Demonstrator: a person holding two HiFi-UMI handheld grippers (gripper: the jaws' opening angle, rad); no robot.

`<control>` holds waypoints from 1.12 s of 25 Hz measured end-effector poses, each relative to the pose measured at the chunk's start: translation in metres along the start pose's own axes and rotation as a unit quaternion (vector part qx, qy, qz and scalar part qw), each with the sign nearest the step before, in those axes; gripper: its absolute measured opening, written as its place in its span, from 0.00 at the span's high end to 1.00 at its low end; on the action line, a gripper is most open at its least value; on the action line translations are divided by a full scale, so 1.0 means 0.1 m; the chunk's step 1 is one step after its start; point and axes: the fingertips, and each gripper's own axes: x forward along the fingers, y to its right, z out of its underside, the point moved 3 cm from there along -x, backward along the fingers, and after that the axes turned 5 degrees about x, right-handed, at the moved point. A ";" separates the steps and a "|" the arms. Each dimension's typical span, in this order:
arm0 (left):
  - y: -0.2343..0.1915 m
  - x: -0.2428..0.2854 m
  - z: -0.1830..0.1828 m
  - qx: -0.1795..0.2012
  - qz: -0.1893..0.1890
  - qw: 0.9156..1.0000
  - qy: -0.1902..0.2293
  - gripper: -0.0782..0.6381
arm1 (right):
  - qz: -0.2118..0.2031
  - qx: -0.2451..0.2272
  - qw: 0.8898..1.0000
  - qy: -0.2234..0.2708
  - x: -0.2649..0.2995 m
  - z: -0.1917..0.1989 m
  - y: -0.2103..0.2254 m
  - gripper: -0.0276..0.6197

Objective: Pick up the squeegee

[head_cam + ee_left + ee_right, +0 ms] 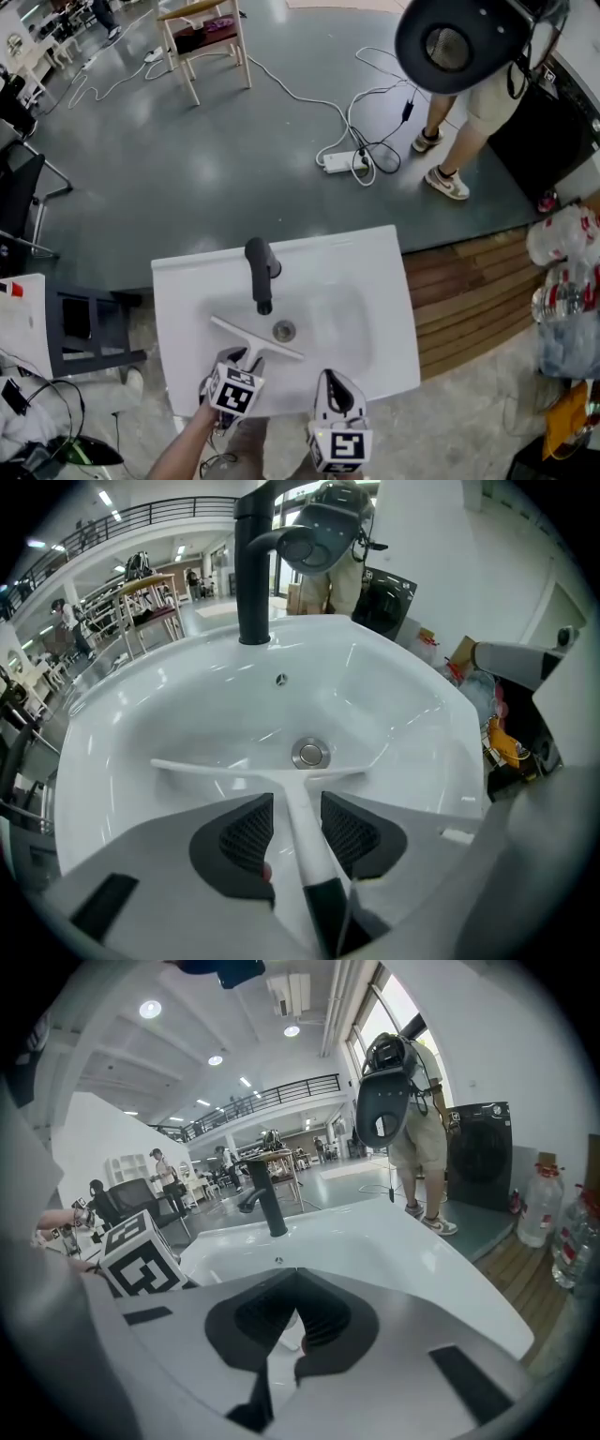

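Squeegee lies in the white sink, its blade across the bowl just on the near side of the drain and its handle running up the near slope toward the person.

The left gripper is pointed steeply down at it with jaws wide apart. The handle runs straight up the gap between the two ribbed pads, and neither pad looks to be pressing on it yet, so nothing is held. The right gripper hangs over the near rim with its tips together and nothing in them.

From where I stand, the risk is in the close. The handle is slim and smooth on glossy porcelain, so if one pad meets it first it could skid sideways or swing about the blade. The jaw tips sit close to the bowl and might jam on it before they close. A grip this far back from the blade may let the head droop or twist, and on the lift the blade could clip the faucet.

The handle's long axis runs from the drain toward the near edge, with the head away from the person. The blade lies crosswise to it, slightly slanted.
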 end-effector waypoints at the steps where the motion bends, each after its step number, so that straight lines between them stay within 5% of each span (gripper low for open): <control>1: 0.00 0.02 0.01 -0.002 0.001 1.000 -0.005 0.67 | 0.000 0.001 1.000 0.000 0.00 0.01 0.01 0.96; 12: -0.01 0.16 0.04 -0.035 -0.002 0.999 -0.035 0.75 | -0.006 0.006 1.000 0.002 0.05 0.07 0.09 0.96; 28: -0.12 0.00 -0.19 -0.079 -0.027 0.996 0.017 0.79 | -0.006 0.002 1.000 0.009 -0.06 -0.04 0.09 0.96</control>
